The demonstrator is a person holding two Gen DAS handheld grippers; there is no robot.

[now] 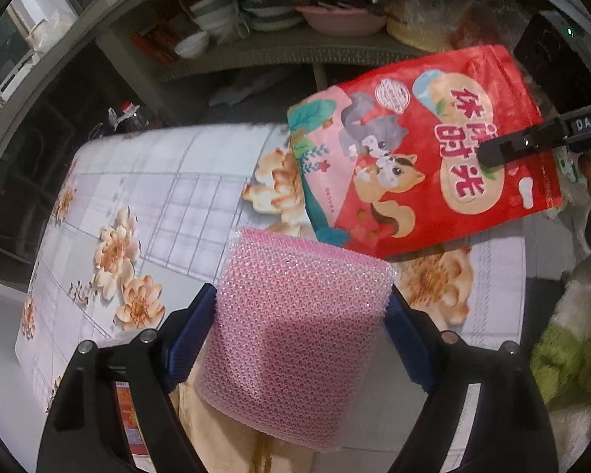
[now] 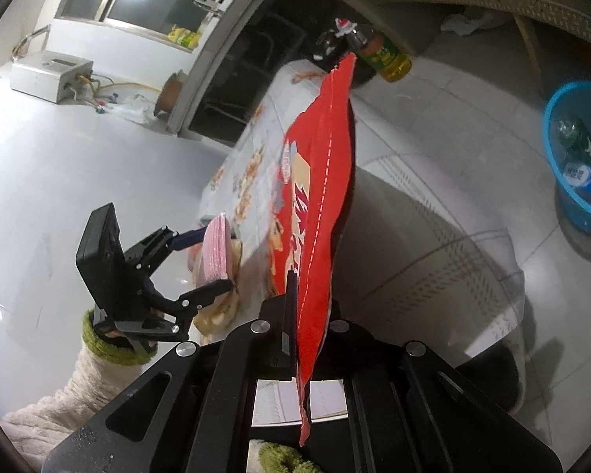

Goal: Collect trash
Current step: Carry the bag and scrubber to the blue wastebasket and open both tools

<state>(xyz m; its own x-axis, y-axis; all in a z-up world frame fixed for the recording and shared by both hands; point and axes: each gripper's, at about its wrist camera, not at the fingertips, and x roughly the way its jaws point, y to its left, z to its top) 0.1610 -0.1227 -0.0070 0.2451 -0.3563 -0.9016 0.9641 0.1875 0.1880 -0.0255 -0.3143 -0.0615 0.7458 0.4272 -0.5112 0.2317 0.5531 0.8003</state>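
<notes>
While the left gripper (image 2: pixel 216 260) sits at the lower left of the right wrist view, its jaws stand wide and press on the two side edges of a pink scrubbing pad (image 1: pixel 295 339), which fills the lower middle of the left wrist view above the flowered tablecloth (image 1: pixel 138 197). Something pale and tan hangs under the pad; I cannot tell what it is. Moving right, the red snack bag (image 1: pixel 421 157) hangs in the air at the upper right of that view, pinched at its right edge by the right gripper (image 1: pixel 492 153), whose jaws are closed flat on it. In the right wrist view the bag (image 2: pixel 327 205) stands edge-on, its long axis running from the jaws up toward the top middle. The blue bin (image 2: pixel 571 165), already holding bottles, sits on the floor at the far right edge. Judging by that, the bin lies to the right of the bag, and the right hand is the nearer one.
</notes>
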